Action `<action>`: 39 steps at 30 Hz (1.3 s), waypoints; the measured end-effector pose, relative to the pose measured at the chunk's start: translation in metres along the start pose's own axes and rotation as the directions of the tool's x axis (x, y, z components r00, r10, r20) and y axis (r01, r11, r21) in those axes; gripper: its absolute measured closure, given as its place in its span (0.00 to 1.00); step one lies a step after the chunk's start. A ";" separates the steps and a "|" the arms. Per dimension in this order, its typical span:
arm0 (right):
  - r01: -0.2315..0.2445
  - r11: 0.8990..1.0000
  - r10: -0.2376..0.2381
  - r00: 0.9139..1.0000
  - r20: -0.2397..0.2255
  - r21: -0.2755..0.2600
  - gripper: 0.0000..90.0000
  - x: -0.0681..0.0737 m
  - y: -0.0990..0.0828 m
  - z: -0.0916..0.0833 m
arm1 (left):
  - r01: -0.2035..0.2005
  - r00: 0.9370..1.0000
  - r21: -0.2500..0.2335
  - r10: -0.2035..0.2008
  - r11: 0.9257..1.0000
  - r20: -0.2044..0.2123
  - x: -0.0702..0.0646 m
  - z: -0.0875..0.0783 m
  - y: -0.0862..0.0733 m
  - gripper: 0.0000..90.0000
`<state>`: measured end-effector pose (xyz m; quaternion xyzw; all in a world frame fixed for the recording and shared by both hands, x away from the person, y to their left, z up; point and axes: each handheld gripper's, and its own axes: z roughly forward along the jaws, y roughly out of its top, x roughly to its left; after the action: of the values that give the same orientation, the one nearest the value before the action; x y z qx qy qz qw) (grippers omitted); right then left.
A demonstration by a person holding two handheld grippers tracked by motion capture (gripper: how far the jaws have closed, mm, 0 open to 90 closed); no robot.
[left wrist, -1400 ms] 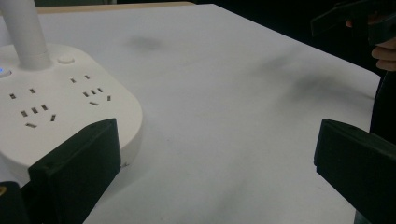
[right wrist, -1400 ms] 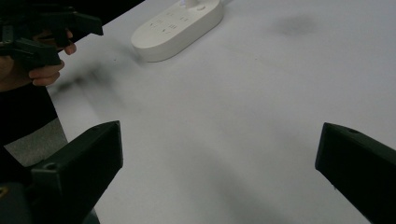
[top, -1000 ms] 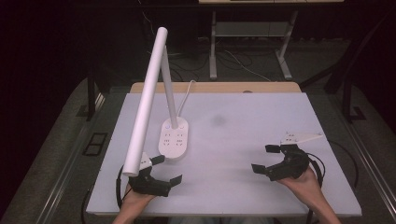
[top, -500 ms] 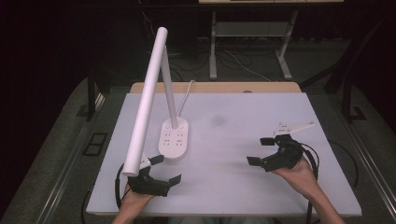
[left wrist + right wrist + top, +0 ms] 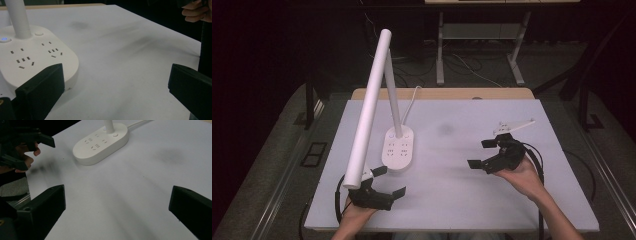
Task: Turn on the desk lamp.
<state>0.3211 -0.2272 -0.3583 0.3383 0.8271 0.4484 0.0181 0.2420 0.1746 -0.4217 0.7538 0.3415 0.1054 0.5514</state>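
Left gripper (image 5: 384,185) near-left, jaws wide, empty, just near of the lamp base (image 5: 399,147) (sockets on top, blue light lit). Right gripper (image 5: 492,152) mid-right, jaws apart, empty, well apart from the base. Likely a reach for the lamp: approach low, square to the base, clear of the leaning lamp head (image 5: 369,105).

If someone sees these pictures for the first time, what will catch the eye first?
First, the white desk lamp: its long bar slants over the table's left half, rising from an oval base with sockets. Next, the two open black grippers, the left gripper at the near edge beside that base, the right gripper over the bare white table.
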 end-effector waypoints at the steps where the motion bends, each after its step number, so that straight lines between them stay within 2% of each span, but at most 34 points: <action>1: 0.007 1.000 -0.007 1.000 0.001 0.002 0.00 0.000 0.001 0.002 | 0.000 1.000 0.000 0.000 1.000 0.000 0.000 0.000 0.000 0.00; 12: 0.013 1.000 -0.013 1.000 -0.025 0.012 0.00 -0.002 0.019 0.022 | -0.002 1.000 0.000 0.002 1.000 0.000 0.000 0.000 0.000 0.00; 25: 0.025 0.999 -0.023 0.999 -0.042 0.027 0.00 -0.001 0.031 0.040 | -0.014 1.000 0.008 0.014 1.000 0.006 -0.001 0.002 0.000 0.00; 39: 0.045 0.998 -0.042 0.997 -0.072 0.033 0.00 0.006 0.053 0.064 | -0.014 1.000 0.008 0.014 1.000 0.008 -0.001 0.002 -0.001 0.00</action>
<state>0.3666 -0.1577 -0.3546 0.3043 0.8420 0.4454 -0.0075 0.2422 0.1724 -0.4228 0.7587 0.3344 0.1048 0.5492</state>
